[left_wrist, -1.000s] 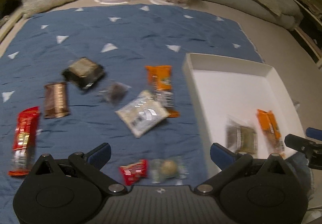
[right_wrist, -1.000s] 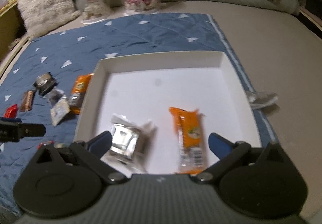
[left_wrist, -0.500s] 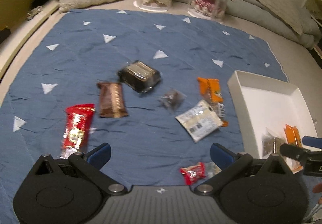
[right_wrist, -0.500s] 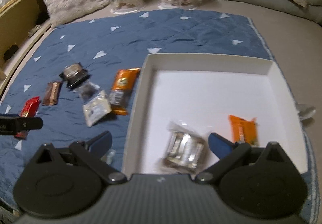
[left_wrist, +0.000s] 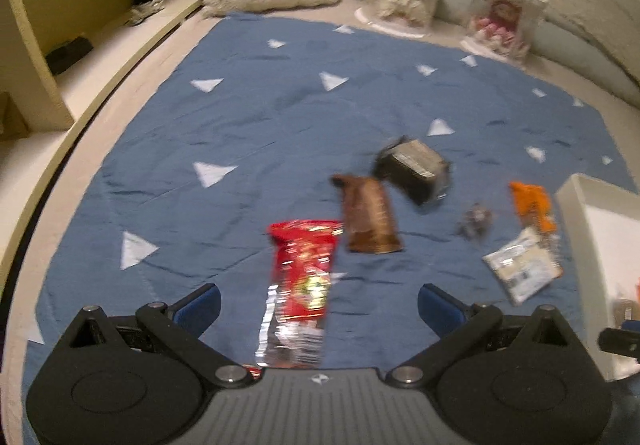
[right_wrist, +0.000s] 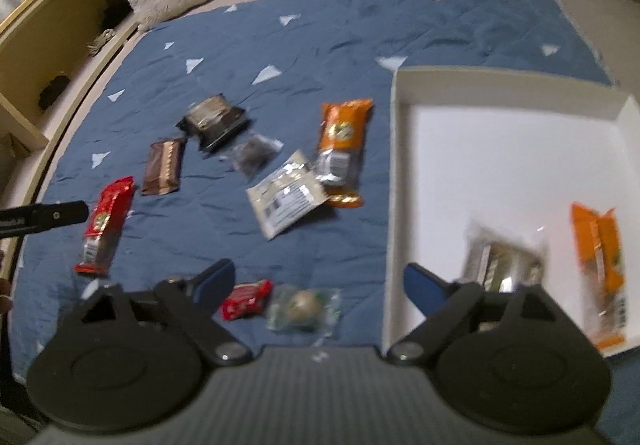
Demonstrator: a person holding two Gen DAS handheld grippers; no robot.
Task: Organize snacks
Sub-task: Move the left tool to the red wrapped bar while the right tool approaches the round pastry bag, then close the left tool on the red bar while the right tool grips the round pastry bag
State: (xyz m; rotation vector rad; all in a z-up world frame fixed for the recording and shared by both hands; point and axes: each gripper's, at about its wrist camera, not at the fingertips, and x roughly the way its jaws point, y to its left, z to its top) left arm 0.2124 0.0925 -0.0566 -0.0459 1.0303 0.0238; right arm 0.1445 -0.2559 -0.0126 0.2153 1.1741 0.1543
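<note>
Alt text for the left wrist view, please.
The open left tool hovers over a long red snack wrapper on a blue blanket. Brown, black and orange snacks lie beyond, beside a white tray.

Your left tongs point(left_wrist: 318, 303) and right tongs point(right_wrist: 318, 285) look alike: matte black linkage arms with round silver pivot screws, two large black discs flanking a ribbed grey housing with a small white logo, and blue pads point(left_wrist: 200, 303) on the fingertips.
</note>
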